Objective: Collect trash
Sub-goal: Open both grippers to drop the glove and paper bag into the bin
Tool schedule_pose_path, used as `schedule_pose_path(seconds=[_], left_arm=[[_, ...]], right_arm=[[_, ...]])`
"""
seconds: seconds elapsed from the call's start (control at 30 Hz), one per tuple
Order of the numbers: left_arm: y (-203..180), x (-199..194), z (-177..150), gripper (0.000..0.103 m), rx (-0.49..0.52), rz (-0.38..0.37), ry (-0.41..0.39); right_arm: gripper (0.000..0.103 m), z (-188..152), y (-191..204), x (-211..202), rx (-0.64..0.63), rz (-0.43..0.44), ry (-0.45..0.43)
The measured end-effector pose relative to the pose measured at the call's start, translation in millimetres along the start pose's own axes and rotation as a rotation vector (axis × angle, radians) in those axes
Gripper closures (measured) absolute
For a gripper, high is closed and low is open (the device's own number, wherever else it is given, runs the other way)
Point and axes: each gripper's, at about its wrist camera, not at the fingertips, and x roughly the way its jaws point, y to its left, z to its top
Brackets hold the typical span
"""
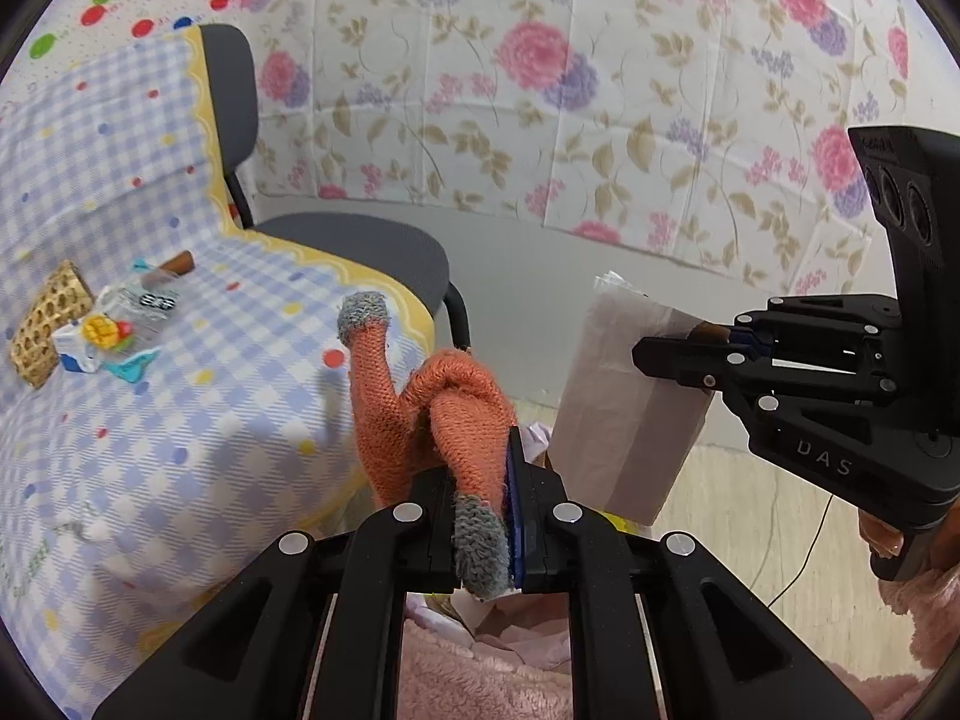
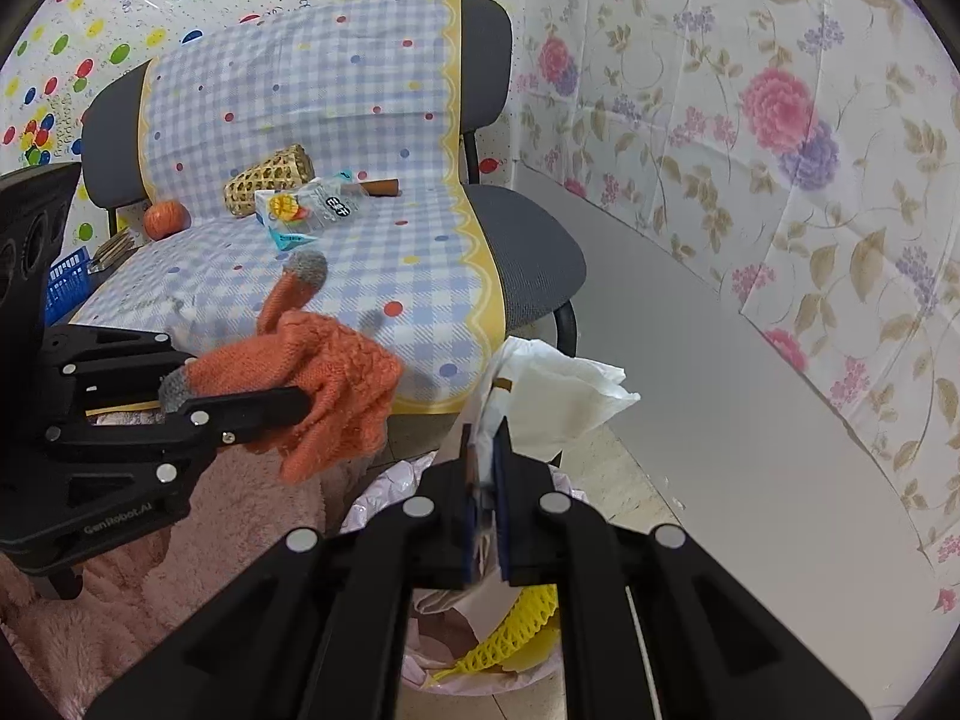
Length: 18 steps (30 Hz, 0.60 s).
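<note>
The left gripper has its fingers pressed together on an orange knit glove with grey fingertips; most of the glove bunches up ahead of the fingers, and one grey tip pokes back between them. Seen from the right wrist, the same glove droops over the far side of that gripper.

The right gripper pinches a crumpled white paper bag, which sticks up and out beyond its fingers. Below and just behind these fingers is a bin lined with a pink bag, and a yellow foam net lies inside it.

Well ahead of both pairs of fingers, on a chair draped with a checked blue cloth, lie a juice carton, a clear wrapper, a brown stick-like thing and a woven bamboo basket on its side. An orange fruit rests off to the left of them.
</note>
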Motion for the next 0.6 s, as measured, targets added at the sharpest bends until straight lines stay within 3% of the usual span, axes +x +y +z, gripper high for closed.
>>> schedule_pose_path(seconds=[0.13,0.17,0.2,0.23,0.37,0.6], left_arm=[[0,13,-2,0.084,-0.008,-0.006,0.038],[1,15,-2,0.07,-0.016,-0.002,0.043],[3,16,-2,0.049,-0.024,0.001,0.046],[5,16,-2,0.042,-0.033,0.002,0.045],[13,16,-2,0.035,-0.06,0.008,0.054],[29,-13,0,0.035,-0.085,0.081,-0.014]], right_arm=[[0.086,-3,-9,12,0.02,0.024,0.023],[0.074,-4,-11,16,0.023,0.023,0.031],[0.059,-5,-12,17,0.025,0.017,0.033],[0.056,-6,-14,19,0.029,0.008,0.034],[0.056,-6,-23,16,0.059,-0.011,0.029],[0.056,3,-31,-8,0.11,-0.016,-0.037]])
